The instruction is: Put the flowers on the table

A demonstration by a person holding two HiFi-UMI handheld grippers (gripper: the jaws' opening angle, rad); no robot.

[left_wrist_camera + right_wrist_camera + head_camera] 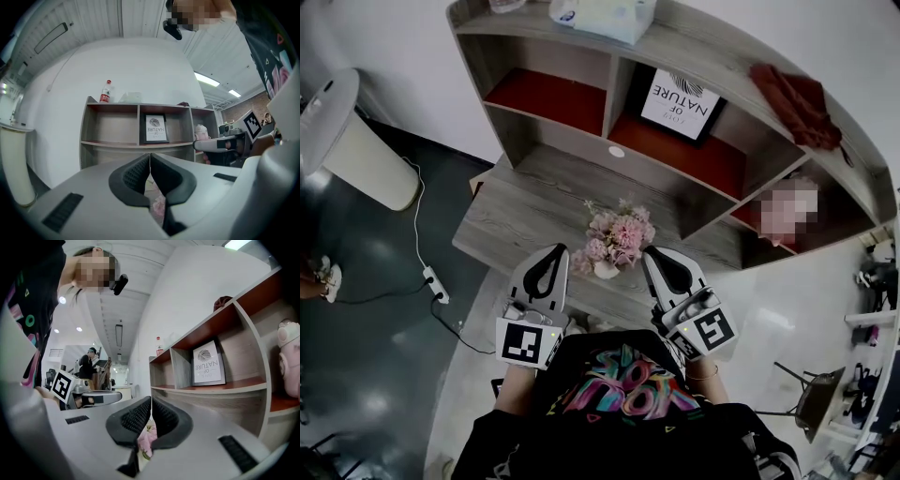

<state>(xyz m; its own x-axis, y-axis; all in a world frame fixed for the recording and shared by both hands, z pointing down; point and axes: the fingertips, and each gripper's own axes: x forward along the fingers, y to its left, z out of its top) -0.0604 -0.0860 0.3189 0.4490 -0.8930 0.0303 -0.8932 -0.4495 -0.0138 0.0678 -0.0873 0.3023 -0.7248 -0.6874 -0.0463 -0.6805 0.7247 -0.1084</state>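
Observation:
A bunch of pink flowers (617, 242) in a pale wrap stands on the grey wooden table (520, 216), near its front edge. My left gripper (555, 249) sits just left of the bunch with its jaws shut and nothing between them. On the other side, my right gripper (652, 251) is also shut and empty. In the left gripper view the fingertips (150, 157) meet and pink petals (158, 204) show below them. The right gripper view likewise shows closed tips (151, 399) with the flowers (146, 439) low behind the jaws.
A shelf unit (581, 56) stands at the back of the table, holding a framed print (680, 103), a red cloth (797, 103) and a tissue pack (605, 14). A white bin (356, 141) and a power strip (436, 284) are on the floor at left.

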